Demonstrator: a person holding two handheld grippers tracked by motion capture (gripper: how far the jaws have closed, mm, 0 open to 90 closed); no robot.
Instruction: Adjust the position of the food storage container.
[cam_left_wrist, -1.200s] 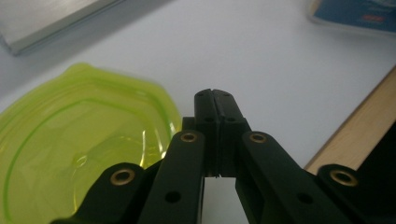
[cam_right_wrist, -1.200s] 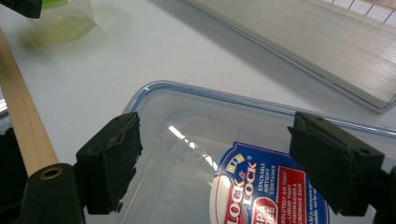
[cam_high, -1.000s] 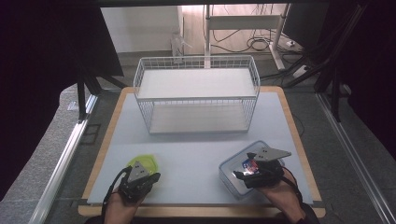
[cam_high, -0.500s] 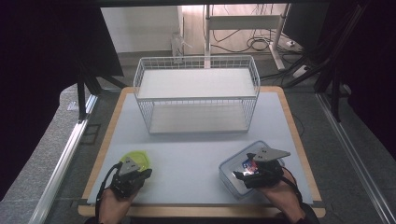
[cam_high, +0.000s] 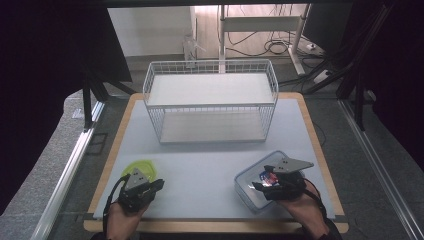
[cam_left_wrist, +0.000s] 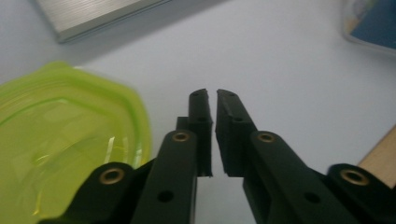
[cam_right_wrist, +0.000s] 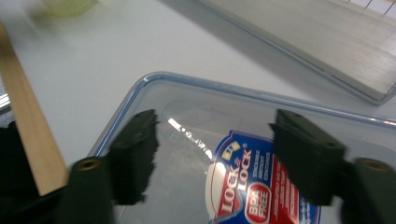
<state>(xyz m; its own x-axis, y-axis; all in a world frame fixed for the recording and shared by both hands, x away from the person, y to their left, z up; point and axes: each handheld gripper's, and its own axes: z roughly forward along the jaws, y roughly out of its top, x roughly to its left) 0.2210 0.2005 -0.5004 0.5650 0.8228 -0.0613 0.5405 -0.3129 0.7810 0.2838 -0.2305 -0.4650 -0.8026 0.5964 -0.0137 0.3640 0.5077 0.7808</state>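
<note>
A lime-green plastic container (cam_high: 137, 166) (cam_left_wrist: 56, 140) lies at the near left of the white mat. My left gripper (cam_high: 156, 184) (cam_left_wrist: 210, 93) sits just right of it; its jaws have just been opening to a thin slit and hold nothing. A clear box with a blue rim (cam_high: 247, 180) (cam_right_wrist: 187, 107) and a Lock & Lock label (cam_right_wrist: 252, 186) lies at the near right. My right gripper (cam_high: 260, 183) (cam_right_wrist: 215, 126) hovers over it. Its jaws have just been closing but stand wide apart above the box top, gripping nothing.
A white wire rack (cam_high: 210, 97) (cam_right_wrist: 327, 42) with two shelves stands at the back middle of the mat. The wooden table edge (cam_high: 210, 226) (cam_right_wrist: 28, 130) runs close behind both hands. Bare mat (cam_high: 200, 170) lies between the two containers.
My left gripper has shifted a little left and back, so more of the green container shows beside it. The right hand has stayed over the clear box.
</note>
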